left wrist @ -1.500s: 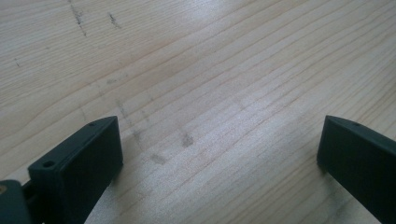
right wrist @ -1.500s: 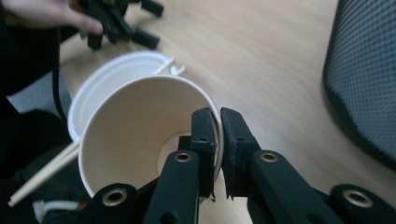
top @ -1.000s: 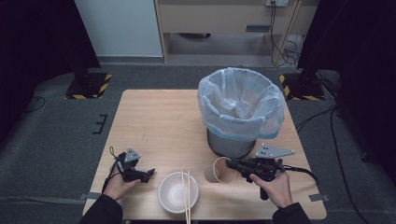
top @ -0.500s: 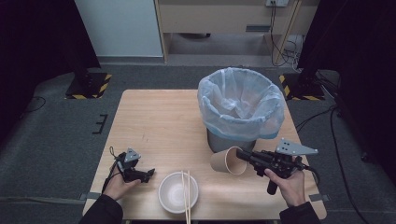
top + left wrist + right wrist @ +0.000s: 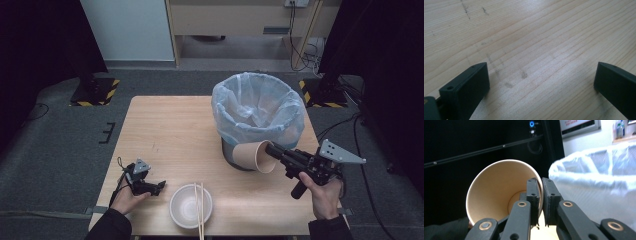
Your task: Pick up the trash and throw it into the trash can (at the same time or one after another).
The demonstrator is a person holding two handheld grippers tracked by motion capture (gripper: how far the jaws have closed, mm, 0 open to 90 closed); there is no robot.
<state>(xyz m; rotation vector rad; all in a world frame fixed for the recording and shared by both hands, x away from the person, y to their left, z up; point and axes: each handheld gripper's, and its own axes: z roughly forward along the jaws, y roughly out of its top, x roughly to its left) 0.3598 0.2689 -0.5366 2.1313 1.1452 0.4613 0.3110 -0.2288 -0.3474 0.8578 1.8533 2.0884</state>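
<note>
My right gripper [image 5: 272,150] is shut on the rim of a brown paper cup [image 5: 250,156], held on its side in the air just in front of the bin [image 5: 257,107]. In the right gripper view the jaws pinch the cup's wall [image 5: 499,187], one inside and one outside, with the bin's white liner [image 5: 599,182] close at the right. My left gripper [image 5: 159,187] rests low at the table's front left, open, its fingers [image 5: 466,87] wide apart over bare wood with nothing between them.
A white bowl [image 5: 190,206] with a pair of chopsticks [image 5: 200,210] across it sits at the front edge of the wooden table [image 5: 170,135]. The bin with its pale blue liner stands at the back right. Dark stands flank the table.
My right gripper has lifted the cup off the table, tipped it onto its side and carried it up to the right, beside the bin. The left gripper has stayed put.
</note>
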